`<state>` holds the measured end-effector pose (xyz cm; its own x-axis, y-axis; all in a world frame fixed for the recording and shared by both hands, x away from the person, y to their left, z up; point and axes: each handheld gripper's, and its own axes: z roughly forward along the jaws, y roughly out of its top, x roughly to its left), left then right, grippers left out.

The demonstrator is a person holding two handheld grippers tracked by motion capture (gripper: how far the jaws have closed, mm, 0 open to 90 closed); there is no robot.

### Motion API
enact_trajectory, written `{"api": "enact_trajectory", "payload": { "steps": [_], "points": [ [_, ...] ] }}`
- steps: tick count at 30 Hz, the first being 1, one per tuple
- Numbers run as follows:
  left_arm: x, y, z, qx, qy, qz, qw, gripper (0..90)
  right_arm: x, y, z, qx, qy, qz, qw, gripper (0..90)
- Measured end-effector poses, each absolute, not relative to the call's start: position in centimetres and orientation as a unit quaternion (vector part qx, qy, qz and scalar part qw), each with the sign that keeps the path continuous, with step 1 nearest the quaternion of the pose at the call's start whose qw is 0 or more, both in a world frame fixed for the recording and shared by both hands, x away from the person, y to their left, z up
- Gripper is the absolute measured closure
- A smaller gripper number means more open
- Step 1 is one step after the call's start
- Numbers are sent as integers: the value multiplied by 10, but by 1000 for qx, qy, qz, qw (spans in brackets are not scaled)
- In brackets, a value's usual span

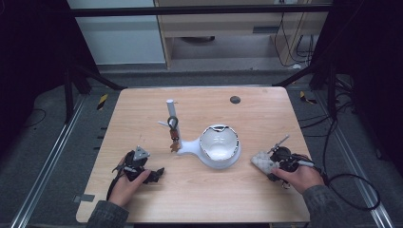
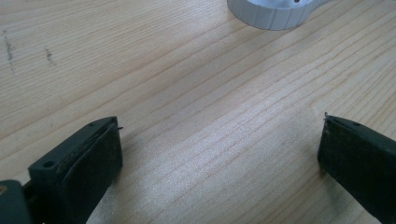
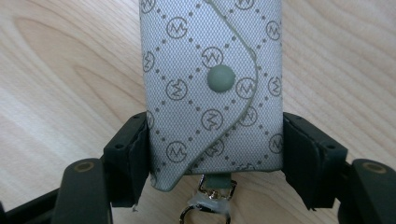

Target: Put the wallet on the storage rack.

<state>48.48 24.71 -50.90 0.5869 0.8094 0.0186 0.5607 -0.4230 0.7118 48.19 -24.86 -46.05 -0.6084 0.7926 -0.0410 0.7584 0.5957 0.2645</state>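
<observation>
Grey key pouch (image 3: 212, 93) — monogram-printed, round snap on curved flap, clasp at near end — clamped by right gripper (image 3: 215, 154); left gripper (image 2: 219, 154) open over bare table (image 2: 187, 84).

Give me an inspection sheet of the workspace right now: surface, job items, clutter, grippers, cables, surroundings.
Surface: wooden table, light grain, a few faint marks in the left gripper view.
Job's things: grey patterned key pouch with snap button and metal clasp, lying on the table at the right; white stand with an upright post carrying a hanging keyring; bowl on the stand's base.
Clutter: small dark round disc near the far edge.
Grippers: right gripper shut on the pouch, fingers pressing both sides; left gripper open over bare wood.
Cables: black cable looping off the right edge.
Surroundings: dark frame rails, floor, a cabinet beyond the table.
</observation>
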Motion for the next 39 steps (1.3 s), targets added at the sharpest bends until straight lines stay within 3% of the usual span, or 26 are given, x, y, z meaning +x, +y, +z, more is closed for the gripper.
{"api": "enact_trajectory", "payload": {
  "steps": [22,39],
  "points": [
    [485,247,-509,823,416,183,340,0,472,-224,-391,368,911,124,138,308],
    [485,247,-509,823,416,183,340,0,471,-206,-362,340,919,123,157,308]
  ]
}}
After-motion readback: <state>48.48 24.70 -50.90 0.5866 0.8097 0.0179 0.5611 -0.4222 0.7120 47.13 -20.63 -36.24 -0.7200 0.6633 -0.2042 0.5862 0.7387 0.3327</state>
